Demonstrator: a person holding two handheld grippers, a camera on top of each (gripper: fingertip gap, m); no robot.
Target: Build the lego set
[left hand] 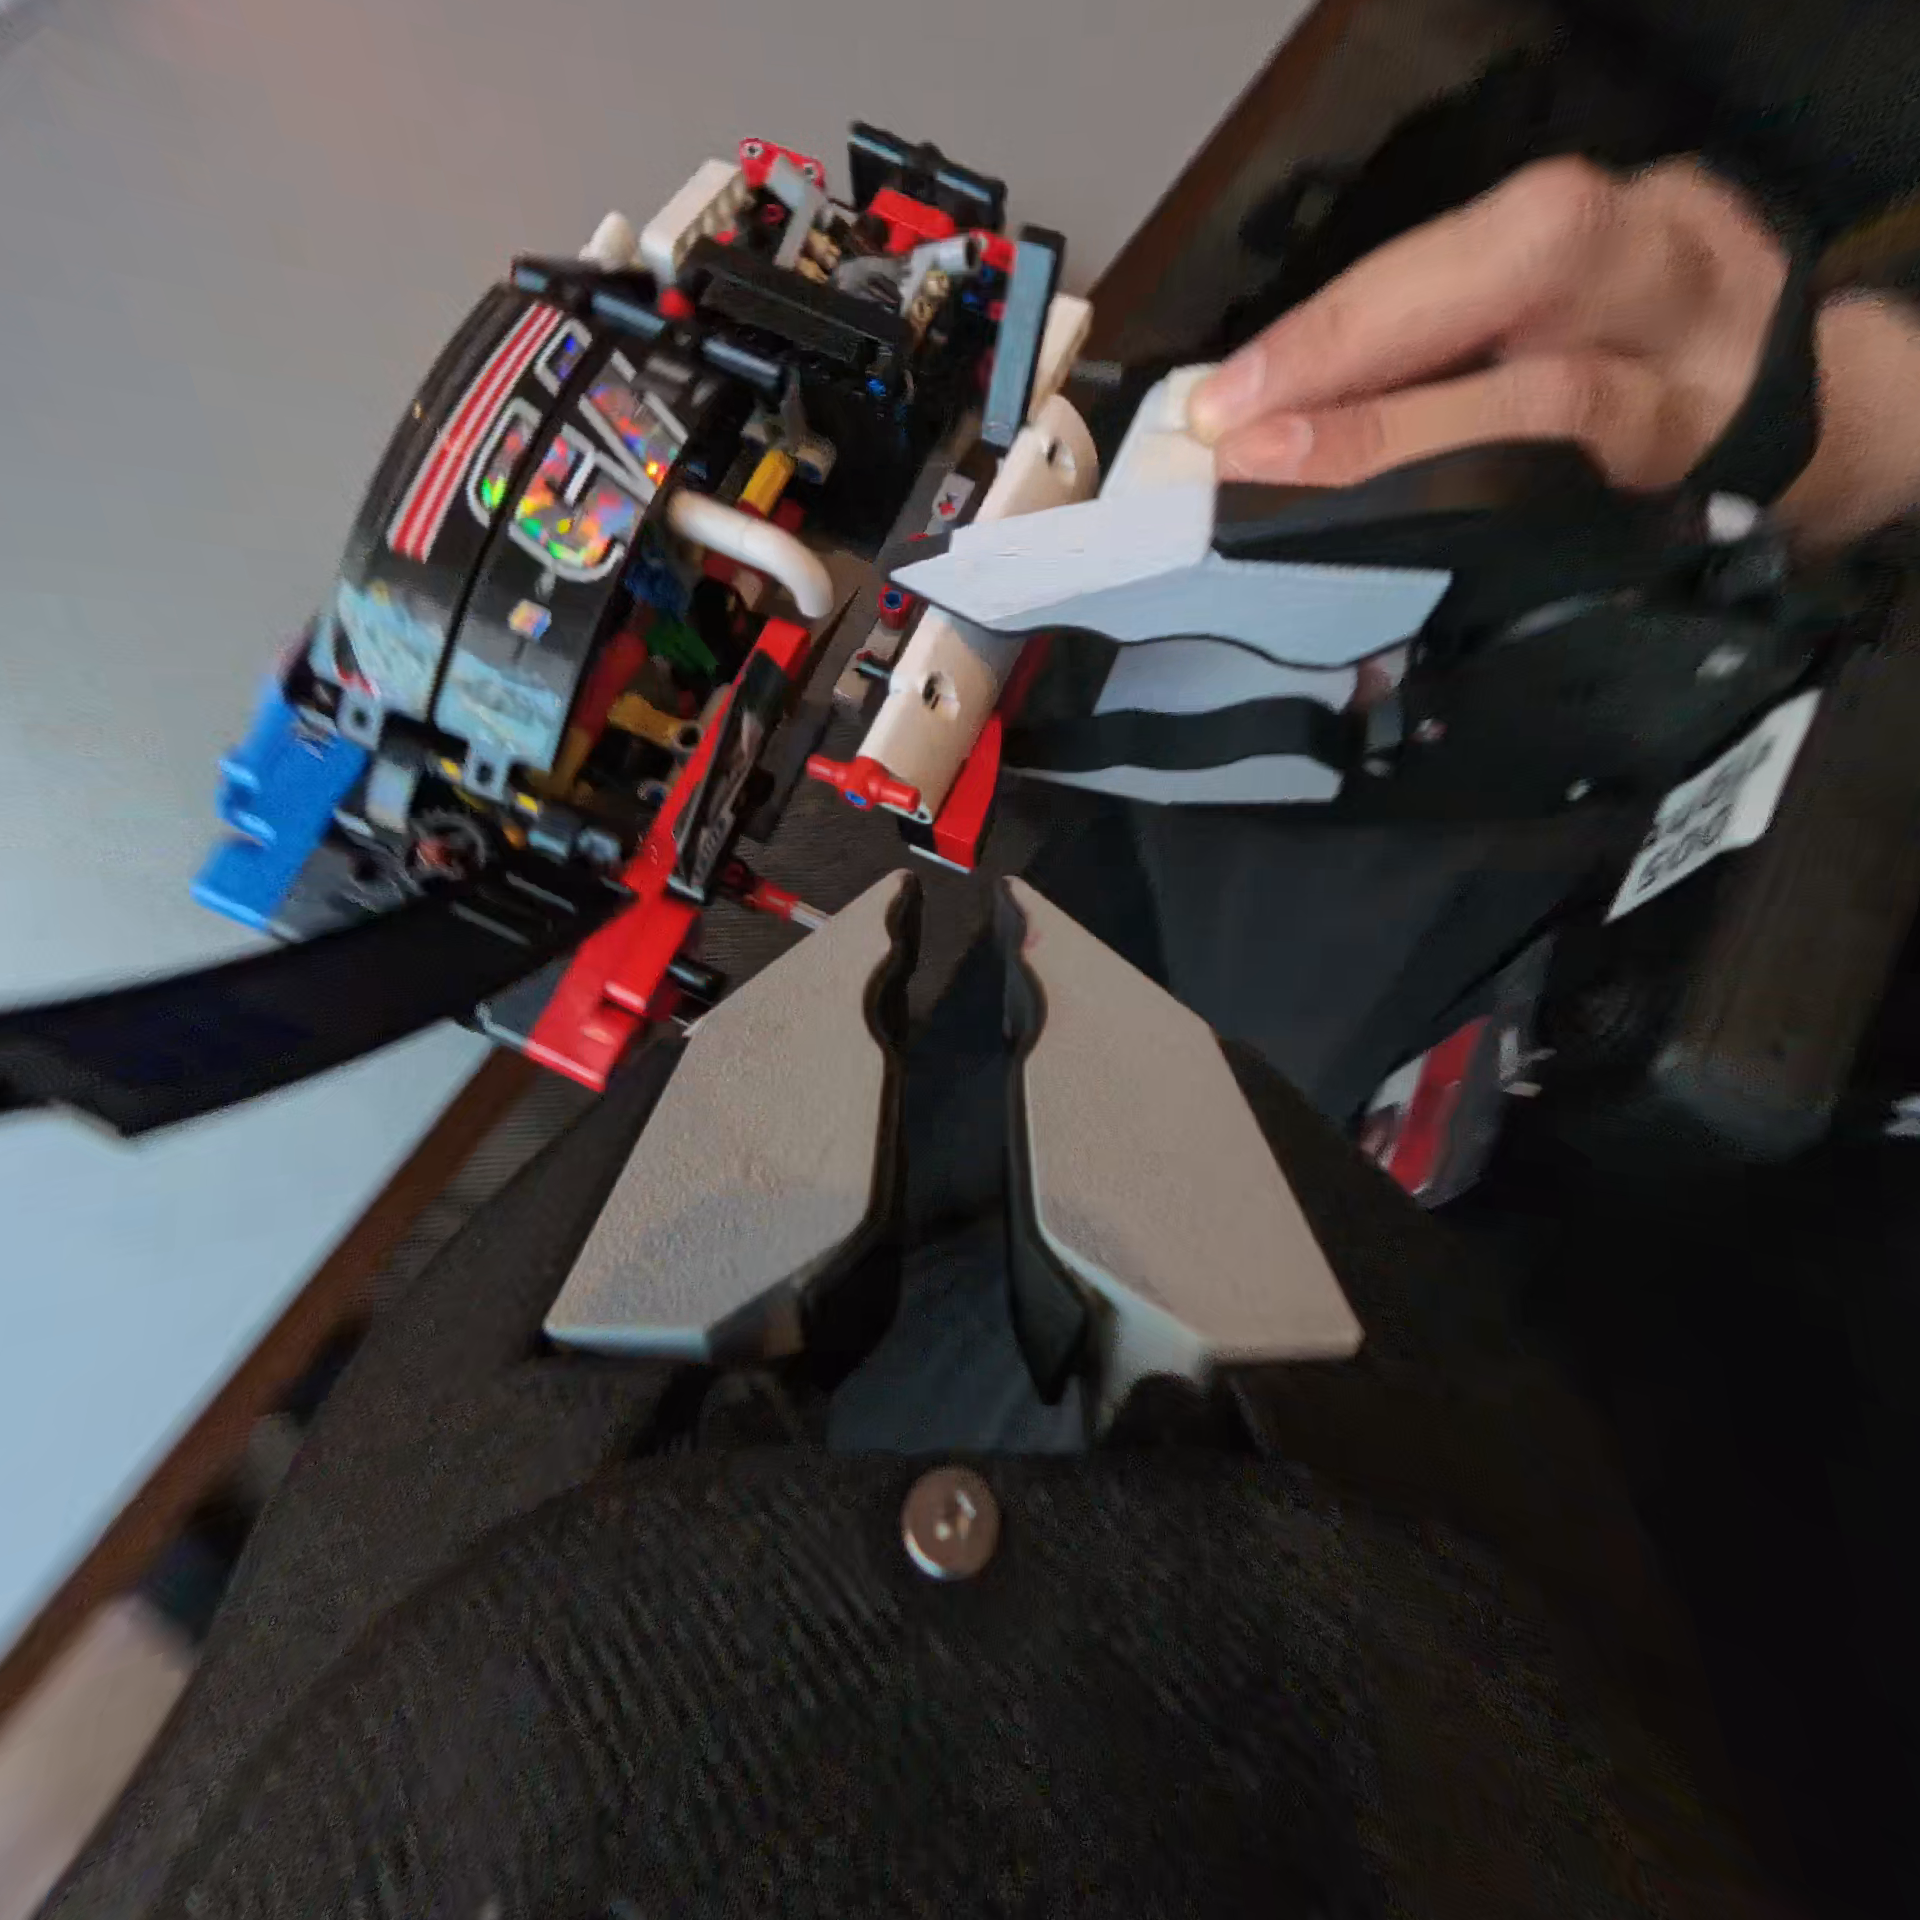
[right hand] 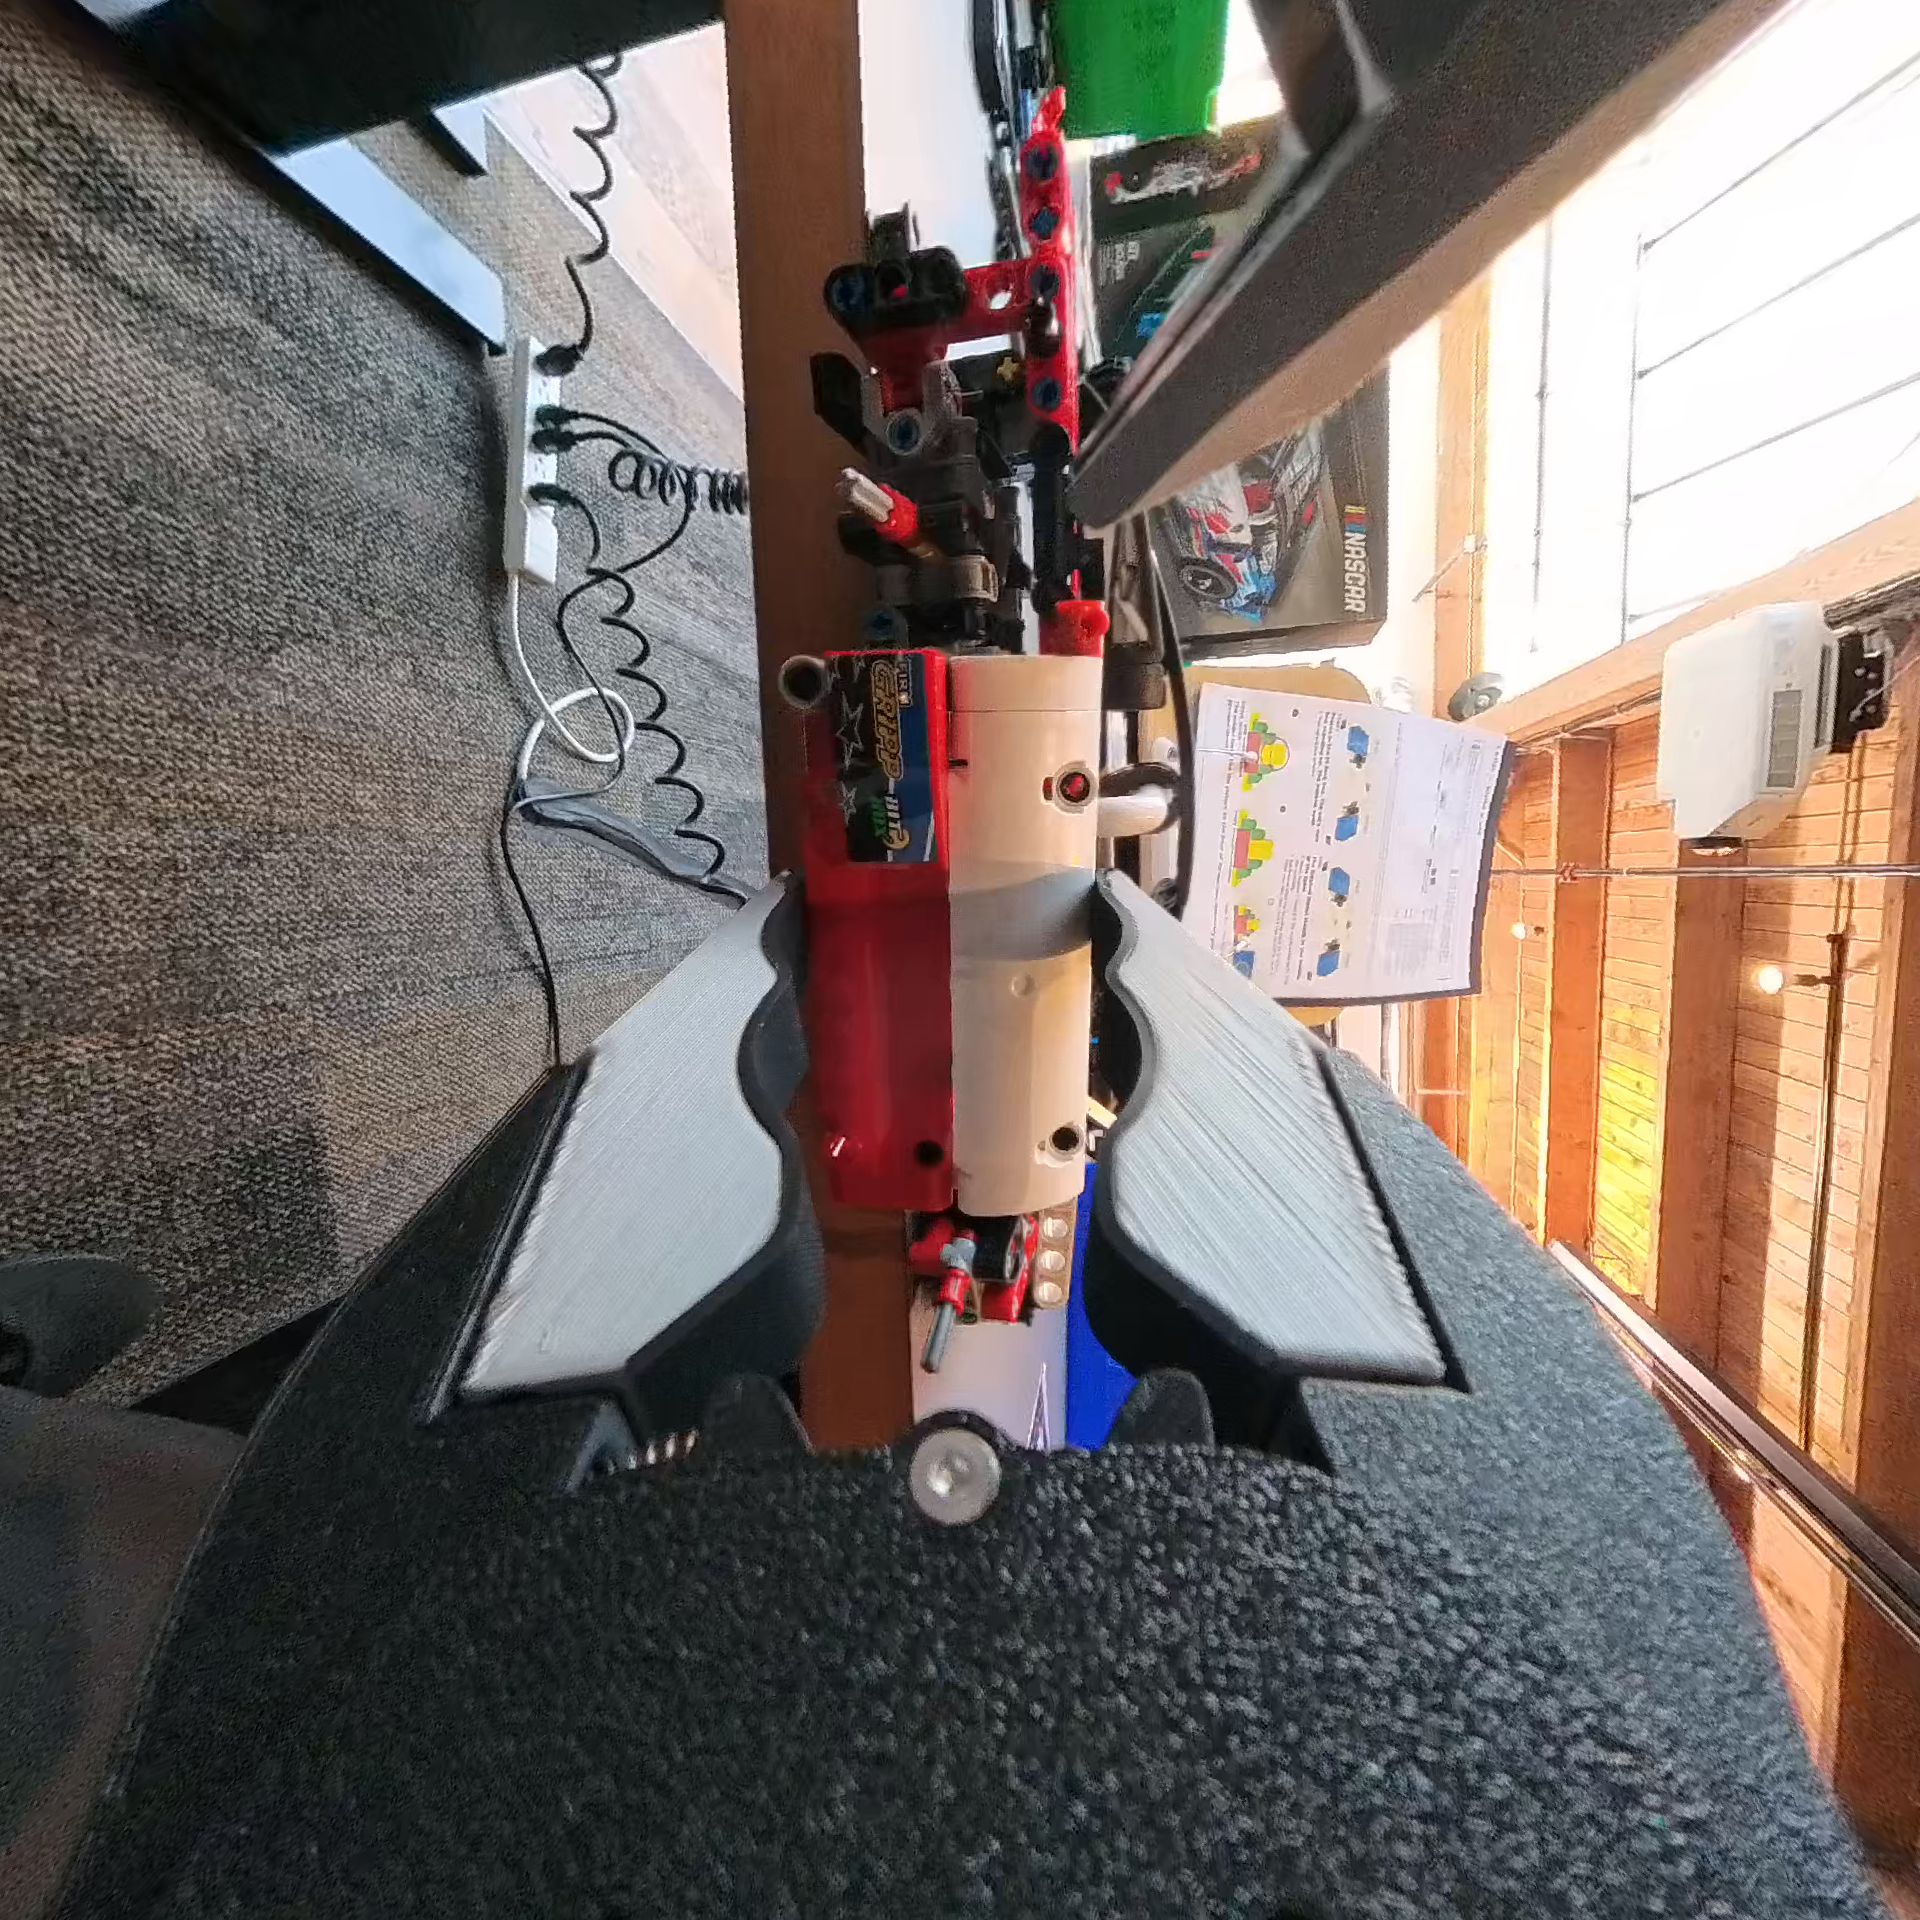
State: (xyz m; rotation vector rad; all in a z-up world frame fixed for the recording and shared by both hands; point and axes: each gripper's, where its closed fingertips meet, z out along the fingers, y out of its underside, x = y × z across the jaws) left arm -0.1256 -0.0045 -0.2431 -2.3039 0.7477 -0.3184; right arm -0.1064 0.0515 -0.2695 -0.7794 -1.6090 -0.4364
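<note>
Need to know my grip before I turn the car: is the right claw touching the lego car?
Touching. The right wrist view shows the right claw clamped on the lego car's red and white panels, both fingers pressed against them.

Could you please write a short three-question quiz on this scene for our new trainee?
1. True or false: the right hand-held gripper is clamped on the lego car.
2. Which colours meet on the panels between its fingers? A) red and white B) green and yellow
3. The left hand-held gripper is nearly shut and holds ____.

Key: 1 true; 2 A; 3 nothing.
</note>
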